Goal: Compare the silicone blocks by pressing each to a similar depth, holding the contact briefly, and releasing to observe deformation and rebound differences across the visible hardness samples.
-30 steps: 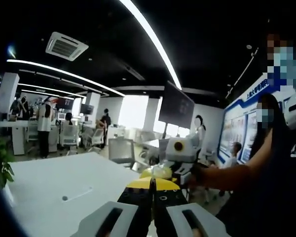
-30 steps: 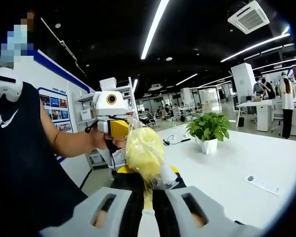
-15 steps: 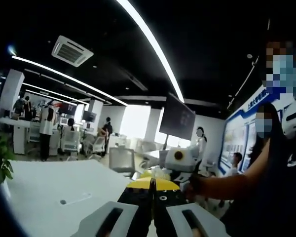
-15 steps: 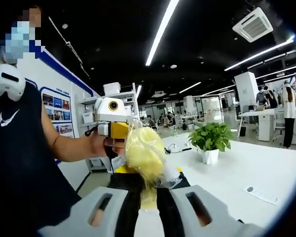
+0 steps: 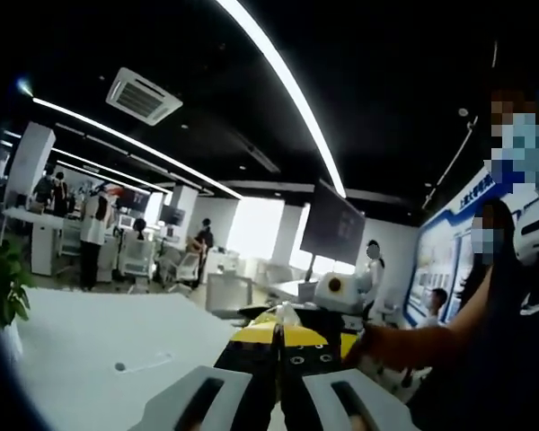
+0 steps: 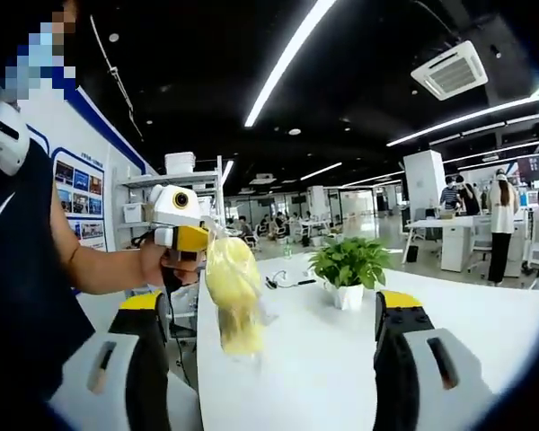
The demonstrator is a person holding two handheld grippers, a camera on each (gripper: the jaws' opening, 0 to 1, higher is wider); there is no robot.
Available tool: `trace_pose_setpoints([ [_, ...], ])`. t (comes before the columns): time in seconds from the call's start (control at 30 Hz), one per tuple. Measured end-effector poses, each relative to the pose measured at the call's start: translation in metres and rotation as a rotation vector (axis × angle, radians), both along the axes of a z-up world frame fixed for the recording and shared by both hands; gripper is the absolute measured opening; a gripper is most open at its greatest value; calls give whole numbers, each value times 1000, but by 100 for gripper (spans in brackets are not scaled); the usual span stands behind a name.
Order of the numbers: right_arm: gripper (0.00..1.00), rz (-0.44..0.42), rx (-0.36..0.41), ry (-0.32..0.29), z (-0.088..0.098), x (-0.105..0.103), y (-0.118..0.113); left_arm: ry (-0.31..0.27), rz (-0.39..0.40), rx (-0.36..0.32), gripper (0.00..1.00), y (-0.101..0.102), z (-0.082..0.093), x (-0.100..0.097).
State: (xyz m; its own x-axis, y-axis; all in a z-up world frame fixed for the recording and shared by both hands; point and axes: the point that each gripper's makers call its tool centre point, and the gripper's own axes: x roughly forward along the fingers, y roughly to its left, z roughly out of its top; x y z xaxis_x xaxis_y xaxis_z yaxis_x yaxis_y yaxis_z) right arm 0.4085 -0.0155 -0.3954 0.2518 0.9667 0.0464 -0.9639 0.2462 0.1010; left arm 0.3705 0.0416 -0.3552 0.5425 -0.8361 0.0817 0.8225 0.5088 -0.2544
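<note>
A clear plastic bag with soft yellow contents (image 6: 232, 292) hangs in the air over the edge of a white table (image 6: 314, 350). It dangles from my left gripper (image 6: 196, 241), which a hand holds at the left of the right gripper view. In the left gripper view that gripper (image 5: 278, 334) has its yellow-tipped jaws pressed together, with a scrap of the bag (image 5: 284, 313) showing just past the tips. My right gripper (image 6: 271, 310) is open wide, its jaws standing on either side of the bag without touching it. The same gripper (image 5: 334, 305) faces me in the left gripper view, held by a hand.
A potted green plant (image 6: 346, 269) and a dark cable (image 6: 283, 280) sit on the white table. A small paper strip (image 5: 139, 364) lies on the tabletop, with another plant (image 5: 2, 287) at the left edge. A person's arm (image 5: 413, 346) reaches in. Desks and people fill the far room.
My right gripper has gone from shut on the yellow bag to wide open, so the bag now hangs from the left gripper alone. Both views have tilted slightly.
</note>
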Motion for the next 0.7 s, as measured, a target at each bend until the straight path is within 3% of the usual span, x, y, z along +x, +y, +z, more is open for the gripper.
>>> trace_pose_setpoints([
  [0.4, 96, -134, -16, 1, -14, 17, -52, 49, 25, -40, 0, 9, -4, 9],
  [0.7, 96, -263, -51, 8, -41, 28, -101, 130, 55, -106, 0, 23, -18, 21],
])
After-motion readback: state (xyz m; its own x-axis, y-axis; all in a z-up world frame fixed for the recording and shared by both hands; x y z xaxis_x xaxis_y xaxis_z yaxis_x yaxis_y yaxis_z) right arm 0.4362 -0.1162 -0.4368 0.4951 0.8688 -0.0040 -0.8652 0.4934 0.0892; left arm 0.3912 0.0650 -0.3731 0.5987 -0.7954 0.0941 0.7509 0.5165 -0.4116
